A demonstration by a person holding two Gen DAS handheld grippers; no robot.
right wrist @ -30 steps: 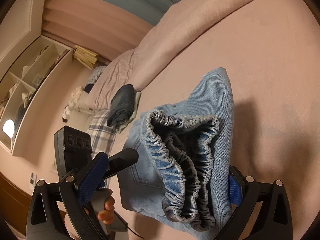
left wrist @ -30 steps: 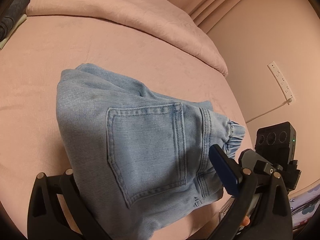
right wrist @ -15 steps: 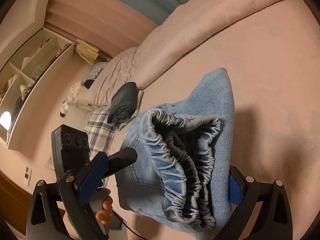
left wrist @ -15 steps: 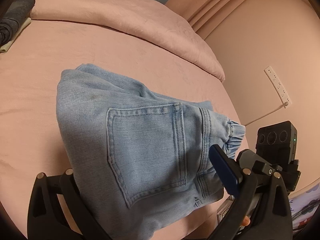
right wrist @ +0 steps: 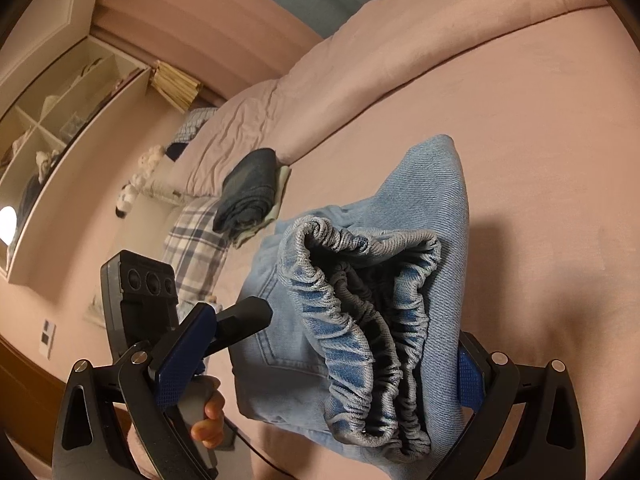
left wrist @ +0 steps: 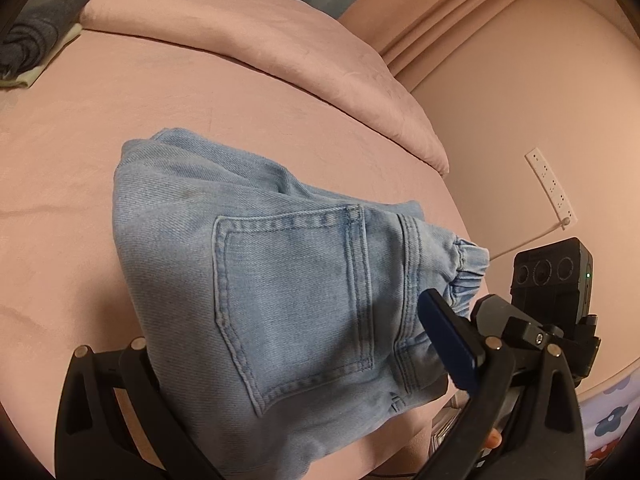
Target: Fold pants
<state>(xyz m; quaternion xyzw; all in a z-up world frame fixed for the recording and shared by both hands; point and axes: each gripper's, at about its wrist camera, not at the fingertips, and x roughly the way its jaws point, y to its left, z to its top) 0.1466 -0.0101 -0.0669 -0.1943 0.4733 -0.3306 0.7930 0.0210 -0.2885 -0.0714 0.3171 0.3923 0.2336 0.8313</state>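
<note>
Light blue denim pants [left wrist: 256, 280] lie folded in a compact bundle on the pink bed [left wrist: 80, 160], back pocket up. In the right wrist view the bundle [right wrist: 360, 320] shows its gathered elastic waistband facing the camera. My left gripper [left wrist: 288, 364] is open, its fingers wide on either side of the bundle's near edge, the left finger partly hidden under the denim. My right gripper [right wrist: 324, 364] is open too, straddling the waistband end. The other gripper shows in each view, at the bundle's right in the left wrist view [left wrist: 552, 292] and lower left in the right wrist view [right wrist: 160, 320].
A pink duvet [left wrist: 248, 32] is heaped at the bed's far side. A dark folded garment [right wrist: 248, 192] on a pale cloth lies by it, also seen in the left wrist view [left wrist: 36, 36]. A wall with a power strip [left wrist: 552, 184] is at the right. Shelves [right wrist: 52, 120] stand beyond.
Both cameras have pulled back slightly and shifted; the pants bundle stays in place on the bed. Both grippers stay open around it.
</note>
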